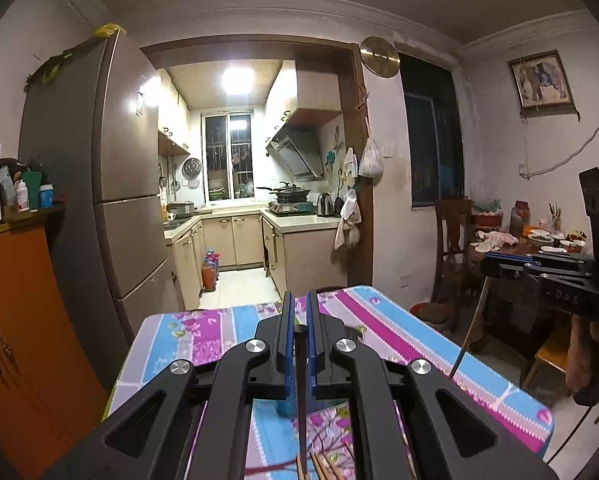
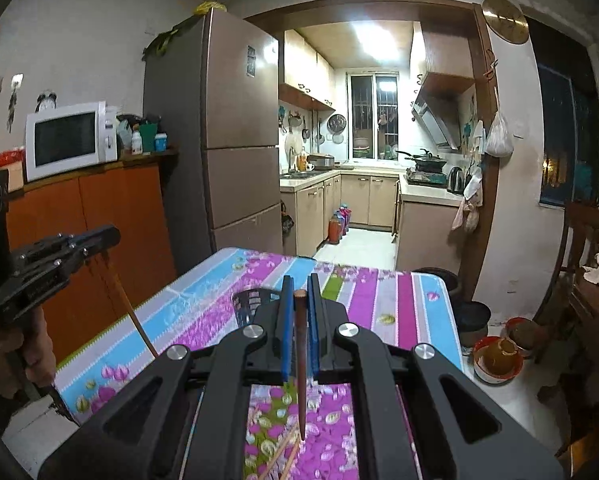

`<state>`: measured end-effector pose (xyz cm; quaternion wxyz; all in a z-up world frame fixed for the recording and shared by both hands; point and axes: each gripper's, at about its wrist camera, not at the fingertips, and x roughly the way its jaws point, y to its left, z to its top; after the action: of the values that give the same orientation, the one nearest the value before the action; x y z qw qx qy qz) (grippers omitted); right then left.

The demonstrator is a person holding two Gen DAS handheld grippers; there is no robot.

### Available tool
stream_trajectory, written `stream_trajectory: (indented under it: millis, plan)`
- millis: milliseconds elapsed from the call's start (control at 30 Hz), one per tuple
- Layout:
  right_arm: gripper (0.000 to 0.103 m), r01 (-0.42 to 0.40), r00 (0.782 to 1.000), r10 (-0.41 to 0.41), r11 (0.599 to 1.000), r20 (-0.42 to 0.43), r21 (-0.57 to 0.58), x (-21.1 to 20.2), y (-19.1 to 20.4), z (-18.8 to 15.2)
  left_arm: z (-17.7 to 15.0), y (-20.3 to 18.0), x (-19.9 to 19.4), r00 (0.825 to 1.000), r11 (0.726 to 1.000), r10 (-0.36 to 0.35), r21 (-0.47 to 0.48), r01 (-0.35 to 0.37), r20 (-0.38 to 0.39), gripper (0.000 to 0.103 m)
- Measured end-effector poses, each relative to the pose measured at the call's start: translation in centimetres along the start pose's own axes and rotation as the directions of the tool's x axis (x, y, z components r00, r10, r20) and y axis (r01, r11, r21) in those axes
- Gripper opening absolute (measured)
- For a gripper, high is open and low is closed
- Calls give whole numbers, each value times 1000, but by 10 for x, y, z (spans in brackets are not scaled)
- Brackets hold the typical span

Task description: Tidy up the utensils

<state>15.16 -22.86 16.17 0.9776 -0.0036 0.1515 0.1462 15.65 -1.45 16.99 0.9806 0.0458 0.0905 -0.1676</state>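
Chopsticks fill both our grips. At lower centre of the left wrist view, our left gripper (image 1: 298,320) is clamped narrow on a dark chopstick (image 1: 302,400) that hangs down between the blue pads over the floral counter (image 1: 203,336). More chopsticks (image 1: 319,468) lie at the bottom edge, cut off by the frame. At lower centre of the right wrist view, our right gripper (image 2: 299,300) pinches a brown chopstick (image 2: 300,360), tip pointing down. A black slotted spatula (image 2: 248,304) on the cloth is partly hidden behind that gripper.
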Motion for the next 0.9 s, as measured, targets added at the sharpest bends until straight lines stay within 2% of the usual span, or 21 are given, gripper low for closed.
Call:
stream_trajectory:
  millis: [333, 433, 700, 900]
  plan:
    - [5, -10, 1000, 10, 1000, 26, 6, 33, -11, 68, 78, 15, 34, 998, 999, 25, -28, -23, 51, 7]
    - [5, -13, 999, 13, 1000, 30, -3, 43, -12, 85, 92, 17, 45, 998, 999, 33, -23, -32, 59, 7]
    - [5, -36, 999, 36, 999, 30, 12, 72, -20, 116, 120, 28, 83, 997, 999, 44, -33, -43, 56, 7]
    - [5, -54, 998, 54, 998, 15, 10, 96, -19, 122, 125, 32, 112, 998, 999, 38, -40, -36, 41, 7]
